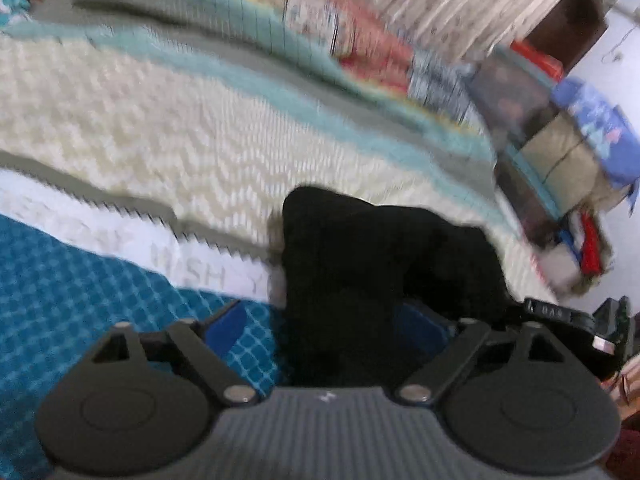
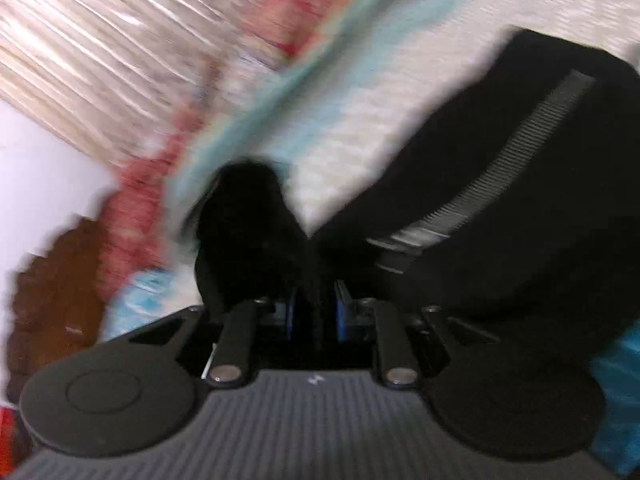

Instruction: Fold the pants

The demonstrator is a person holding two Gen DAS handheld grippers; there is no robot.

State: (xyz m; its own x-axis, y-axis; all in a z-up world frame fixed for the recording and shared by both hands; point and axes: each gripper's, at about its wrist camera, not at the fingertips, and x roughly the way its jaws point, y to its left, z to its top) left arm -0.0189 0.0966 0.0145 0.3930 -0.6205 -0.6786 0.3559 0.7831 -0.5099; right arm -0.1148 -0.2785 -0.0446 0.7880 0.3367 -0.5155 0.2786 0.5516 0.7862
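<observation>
**Carrying the fold over without losing either corner**

My right fingers (image 2: 294, 314), the blue pads, sit close together with a thin band of black cloth pinched between them, so the right gripper (image 2: 314, 314) is closed on the pants (image 2: 500, 184). From that pinch a bunched tuft of fabric rises ahead of the fingers, and the main body of the garment, with its grey side stripe (image 2: 520, 160), spreads to the right over the bed.

On the left wrist view my fingers (image 1: 226, 322) stand much wider apart. Black fabric (image 1: 360, 280) fills the gap and hides most of the right pad. I judge the left gripper (image 1: 320, 324) has a thick bundle in hand, but I cannot tell for certain how firmly it bears on it.

The pants are lifted at both held ends above the bedspread (image 1: 160, 112), cream with teal bands. A blue checked cloth (image 1: 60, 300) lies near the left side. Both views are smeared, so fine detail is lost.

To do this step well, I would:
- move both hands at the same height and pace, so the cloth stays taut between them;
- lay the held edge squarely on the resting part, using the stripe as a guide;
- release only once the fabric lies flat.
</observation>
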